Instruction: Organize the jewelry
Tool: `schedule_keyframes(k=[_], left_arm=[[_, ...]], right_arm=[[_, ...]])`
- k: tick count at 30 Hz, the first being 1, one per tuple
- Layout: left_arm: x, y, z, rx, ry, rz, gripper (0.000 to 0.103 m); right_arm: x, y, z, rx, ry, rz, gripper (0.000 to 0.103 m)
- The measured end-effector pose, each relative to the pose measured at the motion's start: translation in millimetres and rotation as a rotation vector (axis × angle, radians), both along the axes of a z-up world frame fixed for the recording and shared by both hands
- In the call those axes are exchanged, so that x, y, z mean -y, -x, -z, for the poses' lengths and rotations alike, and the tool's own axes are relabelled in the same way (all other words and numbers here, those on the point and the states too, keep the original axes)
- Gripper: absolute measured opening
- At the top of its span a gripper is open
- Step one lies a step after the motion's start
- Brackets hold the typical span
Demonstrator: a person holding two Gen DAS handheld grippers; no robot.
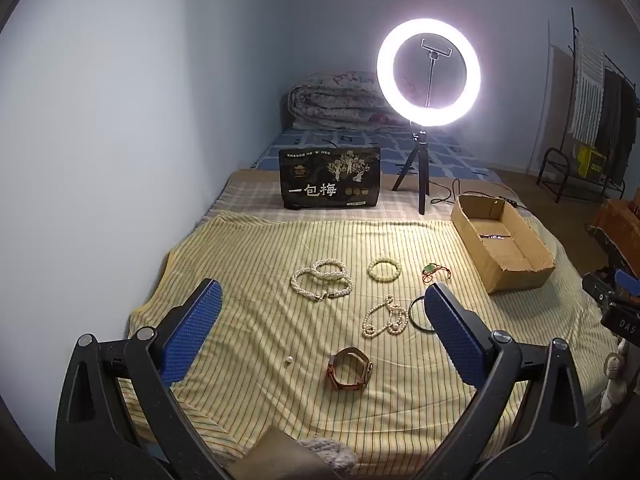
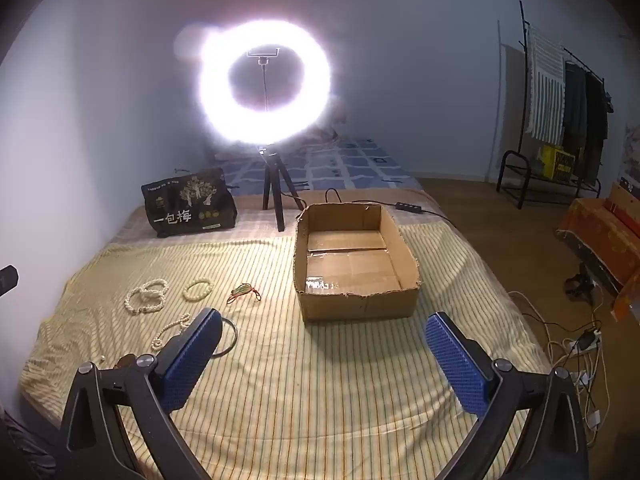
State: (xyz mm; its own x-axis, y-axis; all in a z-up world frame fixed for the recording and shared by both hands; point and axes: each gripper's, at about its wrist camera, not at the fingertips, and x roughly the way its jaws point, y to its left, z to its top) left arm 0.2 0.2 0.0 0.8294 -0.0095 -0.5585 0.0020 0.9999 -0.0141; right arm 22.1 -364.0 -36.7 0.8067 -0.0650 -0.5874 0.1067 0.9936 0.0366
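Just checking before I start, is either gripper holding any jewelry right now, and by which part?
Nothing is held. The left gripper and right gripper both have open jaws, empty.

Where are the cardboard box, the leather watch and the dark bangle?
cardboard box (image 2: 360,304): right wrist view, on its near outer wall.
leather watch (image 1: 349,376): left wrist view, on the brown strap.
dark bangle (image 1: 413,312): left wrist view, on its left rim.

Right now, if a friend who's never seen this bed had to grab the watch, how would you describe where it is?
Start at the striped yellow sheet covering the bed, where the jewelry lies left of the cardboard box. The watch sits nearest the foot, in front of the thin pearl strand. It alone has a brown leather strap; its neighbours are beads, pearls or a plain bangle.
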Motion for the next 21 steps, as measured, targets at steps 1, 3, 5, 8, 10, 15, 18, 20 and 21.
schedule_keyframes(k=[1, 3, 5, 8, 10, 15, 18, 20, 21], left_arm=[[0, 0, 0, 0.002, -0.002, 0.002, 0.103], [1, 0, -1, 0.007, -0.007, 0.005, 0.103], [1, 0, -1, 0.012, -0.014, 0.009, 0.103], [3, -2, -2, 0.017, -0.02, 0.013, 0.103], [7, 4, -8, 0.031, -0.015, 0.006, 0.103], [3, 4, -7, 0.039, -0.001, 0.0, 0.103], [3, 3, -9, 0.036, -0.001, 0.001, 0.103], [4, 2, -10, 0.037, -0.003, 0.003, 0.103], [5, 2, -11, 0.037, -0.003, 0.003, 0.103]], right_arm=[[0, 0, 0, -0.002, -0.005, 0.003, 0.103], [1, -1, 0, -0.007, -0.021, 0.007, 0.101], [5, -3, -2, 0.0, -0.021, 0.022, 0.101], [5, 3, -3, 0.024, -0.018, 0.023, 0.101], [2, 4, -3, 0.027, -0.006, 0.027, 0.1], [4, 1, -4, 0.024, -0.008, 0.03, 0.1], [4, 3, -3, 0.026, -0.009, 0.027, 0.1], [4, 4, -3, 0.026, -0.009, 0.028, 0.1], [4, 4, -3, 0.026, -0.011, 0.028, 0.1]])
